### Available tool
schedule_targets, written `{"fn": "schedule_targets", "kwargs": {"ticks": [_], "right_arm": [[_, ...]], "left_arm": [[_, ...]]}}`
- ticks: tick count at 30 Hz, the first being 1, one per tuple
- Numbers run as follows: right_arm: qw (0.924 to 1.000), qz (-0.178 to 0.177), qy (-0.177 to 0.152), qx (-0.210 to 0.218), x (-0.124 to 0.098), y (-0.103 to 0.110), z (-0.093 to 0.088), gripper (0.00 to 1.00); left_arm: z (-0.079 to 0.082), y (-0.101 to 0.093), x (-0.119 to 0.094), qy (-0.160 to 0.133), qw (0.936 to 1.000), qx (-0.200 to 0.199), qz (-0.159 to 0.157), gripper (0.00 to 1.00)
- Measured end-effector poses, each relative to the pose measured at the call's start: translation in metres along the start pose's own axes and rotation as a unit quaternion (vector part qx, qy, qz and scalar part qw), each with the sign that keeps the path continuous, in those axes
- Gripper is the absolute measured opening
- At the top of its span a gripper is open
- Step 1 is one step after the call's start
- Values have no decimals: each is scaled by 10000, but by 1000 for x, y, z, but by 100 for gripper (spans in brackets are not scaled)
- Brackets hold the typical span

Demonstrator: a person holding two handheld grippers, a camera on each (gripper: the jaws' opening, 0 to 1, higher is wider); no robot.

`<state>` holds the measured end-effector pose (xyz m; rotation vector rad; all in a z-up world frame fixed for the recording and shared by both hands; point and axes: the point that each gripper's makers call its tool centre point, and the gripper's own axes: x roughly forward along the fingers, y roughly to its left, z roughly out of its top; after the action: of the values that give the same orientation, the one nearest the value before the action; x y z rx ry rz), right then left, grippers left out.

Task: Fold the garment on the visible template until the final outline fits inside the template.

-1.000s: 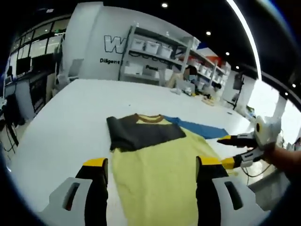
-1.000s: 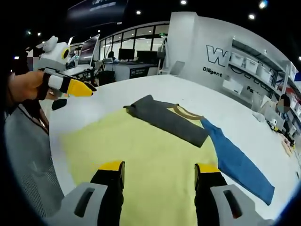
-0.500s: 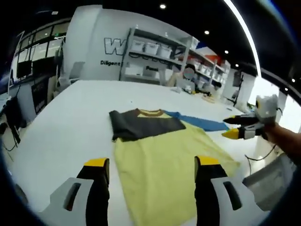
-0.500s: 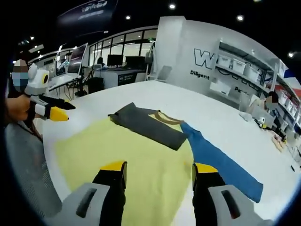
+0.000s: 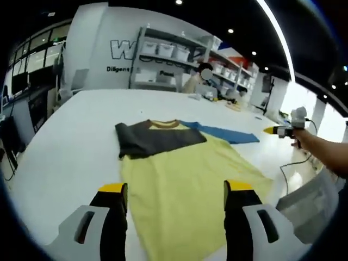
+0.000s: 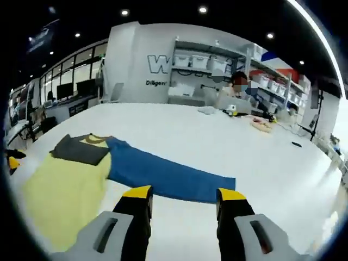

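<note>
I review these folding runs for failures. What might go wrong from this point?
The yellow shirt lies close to the table edge, so a pull toward it may drag the hem off. The blue sleeve is spread flat beyond the shirt body; folded carelessly, it may stick out past the outline.

Ahead of the left gripper [image 5: 173,191], past the white tabletop [image 5: 70,141], shelving [image 5: 168,62] with white bins lines a lettered wall [image 5: 103,49]; ceiling spotlights [image 6: 203,10] glow overhead.

Garment [image 5: 185,174]: yellow body, dark grey shoulder, blue sleeve.
</note>
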<state>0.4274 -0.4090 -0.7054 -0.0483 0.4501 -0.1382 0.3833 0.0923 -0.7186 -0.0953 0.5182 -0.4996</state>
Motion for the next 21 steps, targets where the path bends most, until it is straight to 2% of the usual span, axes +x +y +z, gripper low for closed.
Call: {"fn": "schedule_targets", "kwargs": {"ticks": [1,2,4,6,10,16,21], "right_arm": [[9998,-132,15,149,5,-14,-3,41],[9987,-323,169,343,17,-36,-14,41],[9980,-411,247,413,29,-48,-22,39],[9964,-411,399,627,38,-53,-29,35],[9945,-477,535,764,54,-59,-38,31],[9894,-487,719,1167,64,-55,-49,26],[9868,-535,829,1285,69,-56,-53,24]], "left_arm": [[0,0,0,7,10000,-3,-1,67],[-2,2,-1,31,10000,-27,27,66],[-2,5,-1,41,10000,-58,70,66],[-4,6,-1,63,9999,-85,92,66],[-7,8,-1,123,9998,-131,120,65],[-12,11,0,201,9995,-179,161,64],[-14,12,1,243,9993,-220,173,63]]}}
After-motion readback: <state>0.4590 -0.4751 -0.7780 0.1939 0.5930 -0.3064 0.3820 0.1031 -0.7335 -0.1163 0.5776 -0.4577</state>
